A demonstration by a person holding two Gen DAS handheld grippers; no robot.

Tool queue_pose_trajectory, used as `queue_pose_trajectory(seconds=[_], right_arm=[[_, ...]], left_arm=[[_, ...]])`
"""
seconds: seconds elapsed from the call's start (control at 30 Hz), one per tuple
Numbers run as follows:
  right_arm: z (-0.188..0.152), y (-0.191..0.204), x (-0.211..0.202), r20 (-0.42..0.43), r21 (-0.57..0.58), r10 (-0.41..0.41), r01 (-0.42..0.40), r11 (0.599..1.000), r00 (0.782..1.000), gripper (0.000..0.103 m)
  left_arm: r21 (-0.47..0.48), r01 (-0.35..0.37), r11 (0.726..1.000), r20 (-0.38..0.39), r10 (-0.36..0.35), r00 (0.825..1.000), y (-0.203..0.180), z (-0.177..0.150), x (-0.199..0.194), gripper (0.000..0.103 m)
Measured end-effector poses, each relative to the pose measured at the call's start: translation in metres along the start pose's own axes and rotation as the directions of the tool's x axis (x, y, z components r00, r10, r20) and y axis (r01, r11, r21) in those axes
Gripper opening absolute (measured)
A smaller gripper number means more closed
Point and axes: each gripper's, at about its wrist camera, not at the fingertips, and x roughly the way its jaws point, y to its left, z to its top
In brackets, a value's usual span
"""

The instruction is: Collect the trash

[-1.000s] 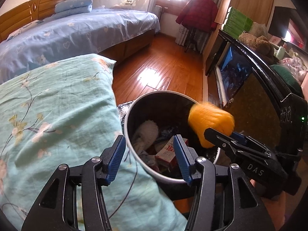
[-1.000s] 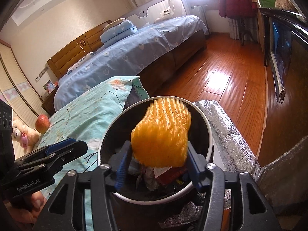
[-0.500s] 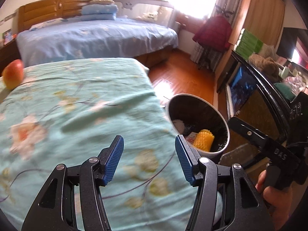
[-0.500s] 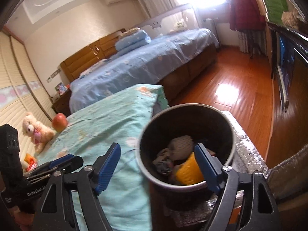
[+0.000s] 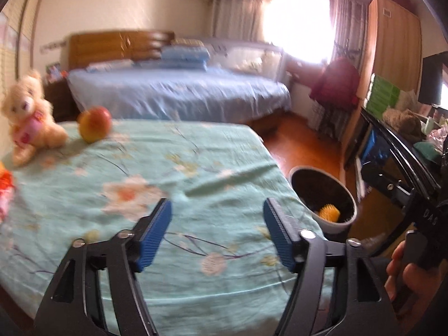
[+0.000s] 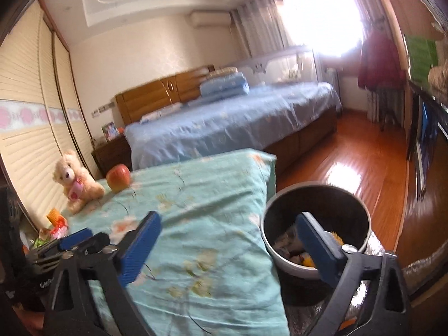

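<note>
Now both claws, left claw (image 5: 217,231) and right claw (image 6: 226,245), have just been opening and gape empty, because the spiky yellow ball (image 5: 329,213) lies in the round dark bin (image 5: 347,222) at three o'clock.

Mint-green floral sheet (image 5: 196,168), red-yellow apple (image 5: 94,123), cream teddy bear (image 5: 26,117) in pink, blue bedspread (image 6: 224,128)

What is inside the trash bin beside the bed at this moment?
The trash bin holds a yellow spiky object on top of pale crumpled scraps. The right gripper's blue pad and the near wall hide the rest, so the bottom cannot be seen.
</note>
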Motion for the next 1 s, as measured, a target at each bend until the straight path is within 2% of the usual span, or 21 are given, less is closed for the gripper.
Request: queue_pose_trajectory(seconds=[0.03, 0.13, 0.3, 0.53, 1.0], right_arm=[[-0.001, 0.002, -0.001, 0.015, -0.002, 0.001, -0.001, 1.0, 1.0, 0.103], [-0.008, 0.011, 0.0, 0.041, -0.019, -0.012, 0.013, 1.0, 0.999, 0.103], [-0.026, 0.023, 0.009, 0.026, -0.054, -0.012, 0.014, 0.998, 1.0, 0.103], [-0.046, 0.032, 0.012, 0.013, -0.072, -0.012, 0.013, 0.997, 1.0, 0.103], [-0.049, 0.046, -0.005, 0.058, -0.095, 0.002, 0.004, 0.995, 0.998, 0.103]], left_arm=[[0.006, -0.027, 1.0, 0.026, 0.027, 0.999, 0.001, -0.002, -0.006, 0.086], [0.007, -0.102, 0.995, 0.092, 0.101, 0.991, 0.006, -0.008, -0.018, 0.103], [0.01, -0.159, 0.987, 0.133, 0.156, 0.979, 0.012, -0.019, -0.027, 0.103], [-0.014, -0.178, 0.984, 0.13, 0.178, 0.975, 0.02, -0.032, -0.031, 0.103], [-0.009, -0.203, 0.979, 0.155, 0.202, 0.967, 0.02, -0.037, -0.049, 0.103]])
